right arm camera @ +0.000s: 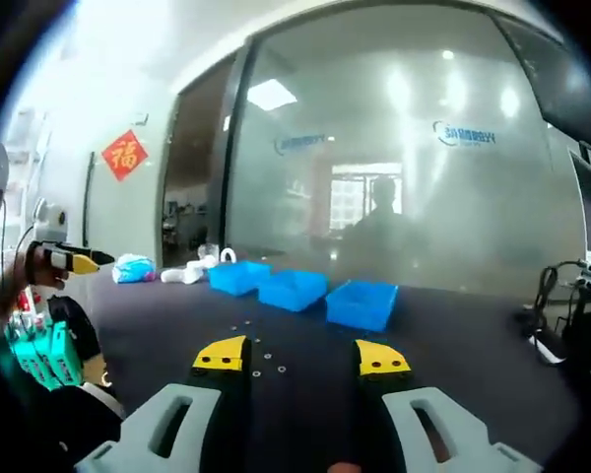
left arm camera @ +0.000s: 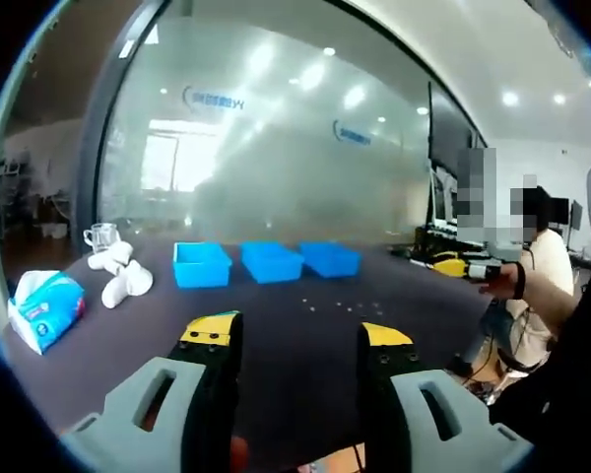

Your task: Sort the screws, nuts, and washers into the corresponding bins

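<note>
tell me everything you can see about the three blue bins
Three blue bins, plastic by the look, open-topped and rectangular, stand in a row on the dark table before the frosted glass wall. They sit close together, upright. Their contents cannot be seen. Small hardware lies scattered in front. Neither gripper touches them.

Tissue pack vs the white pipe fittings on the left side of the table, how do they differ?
The tissue pack is a soft blue-and-white packet lying nearest the table edge; the white pipe fittings are hard, plain white, curved tubes. The pack is one piece; the fittings look like two pieces close together. The fittings sit nearer the blue bins. Both rest untouched on the dark table.
</note>
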Motion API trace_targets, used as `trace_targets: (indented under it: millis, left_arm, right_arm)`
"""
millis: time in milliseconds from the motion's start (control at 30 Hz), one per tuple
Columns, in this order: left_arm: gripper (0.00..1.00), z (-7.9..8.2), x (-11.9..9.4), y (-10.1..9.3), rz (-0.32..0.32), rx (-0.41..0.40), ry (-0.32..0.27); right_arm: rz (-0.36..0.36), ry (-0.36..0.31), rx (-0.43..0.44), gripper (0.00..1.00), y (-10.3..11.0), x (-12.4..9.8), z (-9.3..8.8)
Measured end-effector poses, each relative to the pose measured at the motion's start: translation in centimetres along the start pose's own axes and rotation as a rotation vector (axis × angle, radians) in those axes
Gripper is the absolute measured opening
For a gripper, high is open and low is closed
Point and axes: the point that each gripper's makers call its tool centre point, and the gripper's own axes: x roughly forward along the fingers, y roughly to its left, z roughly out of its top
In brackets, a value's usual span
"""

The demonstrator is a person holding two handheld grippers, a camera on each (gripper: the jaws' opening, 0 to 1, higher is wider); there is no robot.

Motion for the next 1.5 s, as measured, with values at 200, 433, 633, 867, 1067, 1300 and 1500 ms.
trace_targets:
  millis: [200,433,633,867,1067,1300,1500]
  left_arm:
    - [0.45,-0.9,0.1,-0.6,-0.022,0.003,0.024]
    - [0.45,-1.2,-0.1,-0.9,-0.031,0.007,0.031]
    - [0.45,-1.3,-0.3,-1.1,-0.032,0.011,0.033]
    - [0.45,-1.7,-0.3,-0.8,-0.04,0.031,0.053]
    - [0.45,-1.2,0.2,-0.4,-0.052,0.048,0.06]
    - [0.45,-1.4,0.5,-0.9,-0.075,0.043,0.064]
    - [0.45,-2.0,0.7,-1.3,-0.09,0.043,0.079]
  right_arm:
    - [-0.055,-0.027,0.088,0.39,-0.9,-3.1,-0.1]
    - [-0.07,-0.001,-0.021,0.42,-0.1,-4.7,0.3]
    - [-0.053,0.015,-0.004,0.44,0.6,-4.7,-0.3]
    - [-0.038,0.039,-0.009,0.44,1.2,-4.5,-0.6]
    - [0.019,0.101,-0.044,0.44,2.2,-4.2,-1.6]
    - [0.116,0.128,-0.046,0.44,3.4,-4.0,-1.8]
    - [0.129,0.137,-0.059,0.43,3.0,-3.6,-1.5]
